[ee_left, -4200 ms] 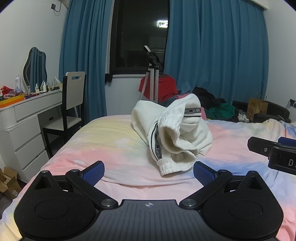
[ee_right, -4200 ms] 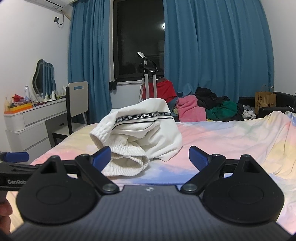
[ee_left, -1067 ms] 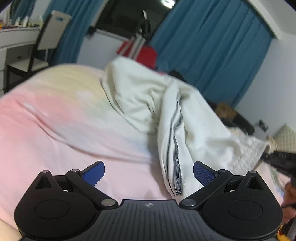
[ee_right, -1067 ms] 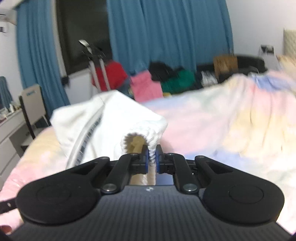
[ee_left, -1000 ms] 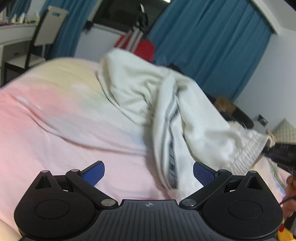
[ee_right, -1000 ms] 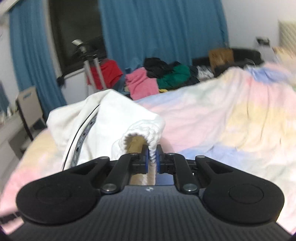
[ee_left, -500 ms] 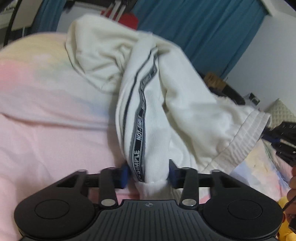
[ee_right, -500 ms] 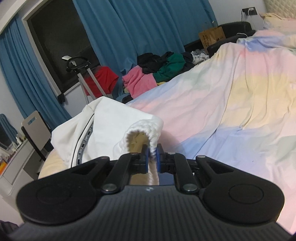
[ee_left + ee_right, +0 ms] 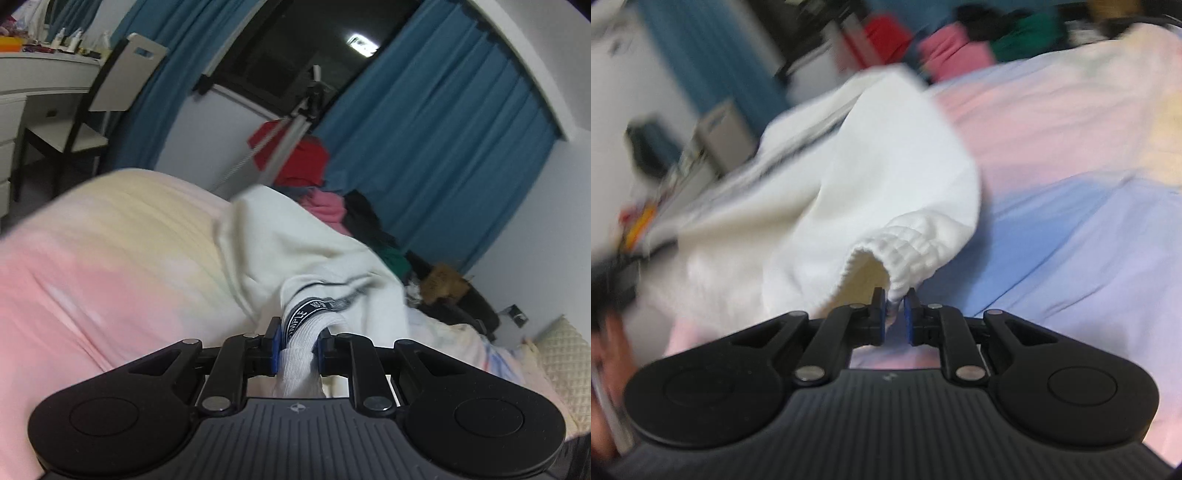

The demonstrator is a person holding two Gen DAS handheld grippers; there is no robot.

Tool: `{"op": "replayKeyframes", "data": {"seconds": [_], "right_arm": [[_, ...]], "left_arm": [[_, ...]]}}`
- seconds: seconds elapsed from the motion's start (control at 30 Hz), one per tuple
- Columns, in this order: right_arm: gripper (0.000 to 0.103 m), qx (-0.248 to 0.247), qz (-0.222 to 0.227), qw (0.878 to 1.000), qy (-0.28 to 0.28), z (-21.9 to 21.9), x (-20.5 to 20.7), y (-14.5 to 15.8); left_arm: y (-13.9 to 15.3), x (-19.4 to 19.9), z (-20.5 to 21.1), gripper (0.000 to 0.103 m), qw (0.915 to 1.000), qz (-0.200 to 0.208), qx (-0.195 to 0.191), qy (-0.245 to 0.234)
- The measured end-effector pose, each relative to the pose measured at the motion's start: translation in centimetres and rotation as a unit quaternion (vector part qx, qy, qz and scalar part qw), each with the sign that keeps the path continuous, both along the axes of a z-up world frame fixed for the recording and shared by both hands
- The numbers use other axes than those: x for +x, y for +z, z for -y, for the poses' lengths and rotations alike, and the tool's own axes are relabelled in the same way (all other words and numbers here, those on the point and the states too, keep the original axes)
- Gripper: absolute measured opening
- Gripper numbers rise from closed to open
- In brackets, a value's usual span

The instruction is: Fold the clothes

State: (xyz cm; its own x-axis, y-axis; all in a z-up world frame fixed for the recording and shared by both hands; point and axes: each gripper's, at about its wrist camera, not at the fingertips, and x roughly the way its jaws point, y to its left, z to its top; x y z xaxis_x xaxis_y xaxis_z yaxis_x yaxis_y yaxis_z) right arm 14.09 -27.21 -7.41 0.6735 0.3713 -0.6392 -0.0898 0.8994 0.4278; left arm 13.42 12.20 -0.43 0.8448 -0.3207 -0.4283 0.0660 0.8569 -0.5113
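Left gripper (image 9: pixel 297 346) now clamps white pants (image 9: pixel 317 258), stretched toward right gripper (image 9: pixel 894 314).

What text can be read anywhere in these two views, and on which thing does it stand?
"…MPLE": black band on the white trousers, where the left gripper pinches them; the rest of the band is too blurred to read.
Right gripper view: motion-blurred, nothing readable.

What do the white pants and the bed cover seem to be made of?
The white pants look like thick, soft knit cotton or fleece, matte: the cuff is ribbed and gathered, apparently elastic. The bed cover looks like thin, smooth woven cloth, matte, with fine creases; the exact fibre cannot be told.
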Motion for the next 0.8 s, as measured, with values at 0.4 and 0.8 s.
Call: {"op": "replayKeyframes", "data": {"seconds": [0.4,0.8], "right_arm": [[0.057,0.131,0.040,0.990,0.043,-1.3,1.0,1.3],[0.039,0.151,-0.037,0.987,-0.043,-2.2,3.3,-3.5]], "left_arm": [[-8.3,3.8,-10.0,0.019,0.9927,-0.069,-0.072,0.068],[-9.8,4.5,-10.8,0.019,0.9899,-0.071,-0.084,0.089]]}}
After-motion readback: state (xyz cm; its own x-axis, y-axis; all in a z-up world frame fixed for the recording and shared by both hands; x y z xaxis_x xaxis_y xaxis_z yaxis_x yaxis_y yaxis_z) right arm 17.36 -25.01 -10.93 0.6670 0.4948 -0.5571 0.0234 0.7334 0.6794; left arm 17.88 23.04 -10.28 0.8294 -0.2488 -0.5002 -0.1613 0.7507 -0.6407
